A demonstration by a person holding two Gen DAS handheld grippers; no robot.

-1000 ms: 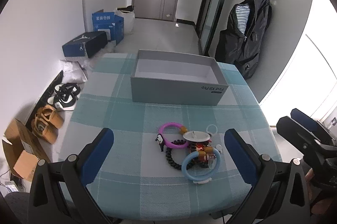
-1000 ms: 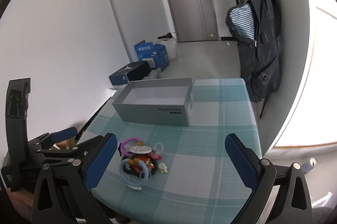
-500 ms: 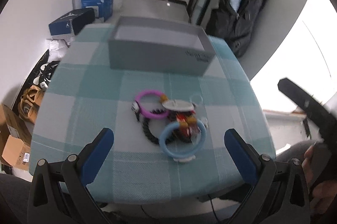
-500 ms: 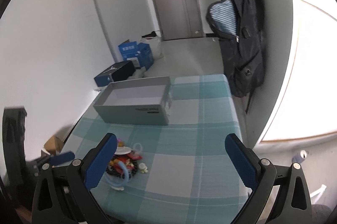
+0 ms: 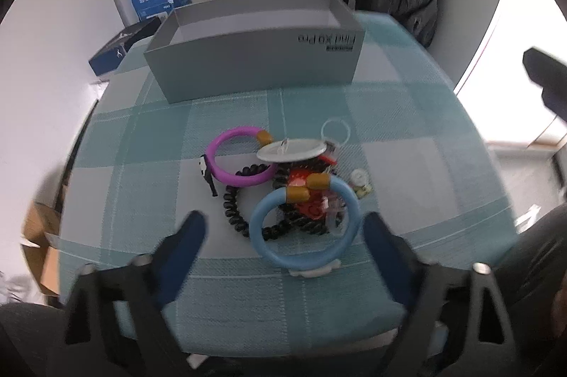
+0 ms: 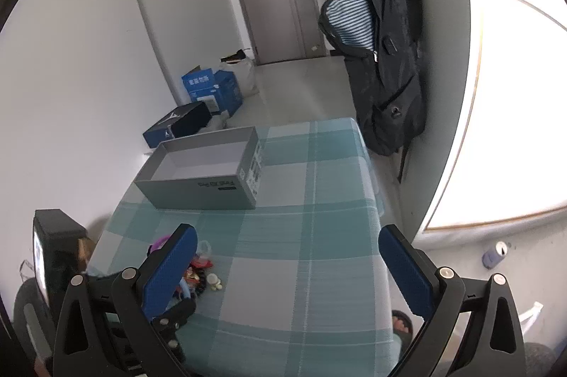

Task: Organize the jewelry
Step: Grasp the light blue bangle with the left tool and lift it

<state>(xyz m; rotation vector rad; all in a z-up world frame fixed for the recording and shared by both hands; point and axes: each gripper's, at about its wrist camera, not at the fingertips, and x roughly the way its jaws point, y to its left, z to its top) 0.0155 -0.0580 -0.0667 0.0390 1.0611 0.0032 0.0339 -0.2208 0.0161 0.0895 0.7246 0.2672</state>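
Now our left claw (image 5: 281,235), jaws just narrowing yet apart and empty, nears the blue bangle (image 5: 304,228); tangled black coil (image 5: 235,210) may drag along. Right claw (image 6: 283,263) gapes empty.

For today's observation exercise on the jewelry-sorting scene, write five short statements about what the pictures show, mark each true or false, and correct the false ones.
1. The grey box already holds bracelets. False: what shows of its inside is bare.
2. The blue bangle lies nearer the left tongs than the purple bangle. True.
3. The left tongs grip the blue bangle. False: they hang open, nothing pressed between them; their jaws have just been closing.
4. The jewelry lies in one tangled pile on the checked tablecloth. True.
5. The right tongs hold a black coil. False: they are open and hold nothing.
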